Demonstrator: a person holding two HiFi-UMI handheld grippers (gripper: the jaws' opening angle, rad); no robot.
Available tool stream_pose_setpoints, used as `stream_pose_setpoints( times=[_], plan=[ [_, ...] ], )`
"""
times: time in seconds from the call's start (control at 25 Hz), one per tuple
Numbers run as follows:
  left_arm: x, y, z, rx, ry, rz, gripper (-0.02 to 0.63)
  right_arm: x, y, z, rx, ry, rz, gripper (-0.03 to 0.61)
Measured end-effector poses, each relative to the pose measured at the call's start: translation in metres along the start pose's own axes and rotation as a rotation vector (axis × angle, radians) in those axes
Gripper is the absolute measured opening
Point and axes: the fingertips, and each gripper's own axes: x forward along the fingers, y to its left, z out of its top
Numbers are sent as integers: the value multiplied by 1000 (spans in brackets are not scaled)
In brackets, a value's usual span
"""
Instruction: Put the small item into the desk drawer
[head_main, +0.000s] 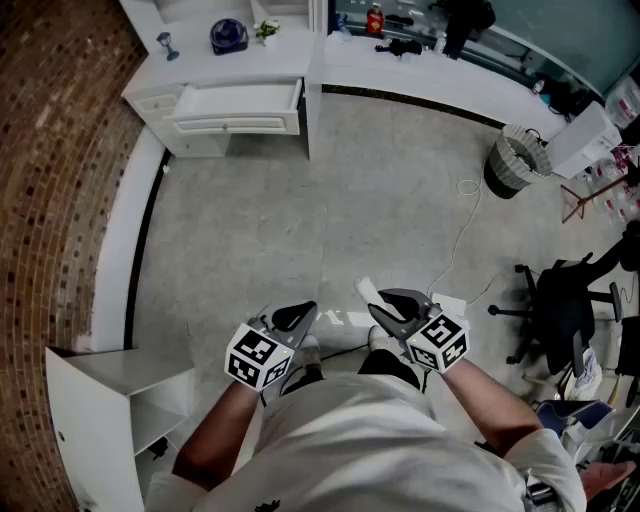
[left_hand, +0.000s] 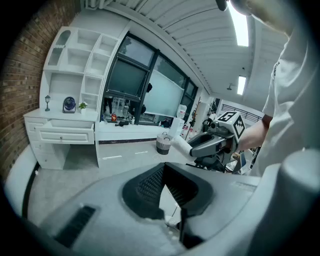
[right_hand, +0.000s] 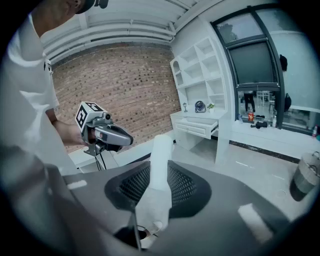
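Note:
A small white tube-shaped item sticks out forward from my right gripper, whose jaws are shut on its lower half. My left gripper is beside it, shut with nothing in it. Both are held close to the person's body, above the floor. The white desk stands far ahead at the upper left, with its drawer pulled open. In the left gripper view the right gripper shows with the item at its tip.
A brick wall runs along the left. A white cabinet stands at the lower left. A long counter adjoins the desk, a trash bin sits by it, an office chair is at the right, and a cable crosses the floor.

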Motion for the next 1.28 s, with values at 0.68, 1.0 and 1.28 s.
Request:
stream_pose_setpoints(
  times=[0.68,1.0,1.28],
  plan=[
    [103,-72,61,-72,-74,208,6,-62,-128,-3,-45,-15,179,124],
    [118,-45,70,-107,-62,257,6,-41,-170,23,-40,-30,198,124],
    [134,34,106,-95,-92,229,6,17,-203,73,-63,-15,179,124]
  ],
)
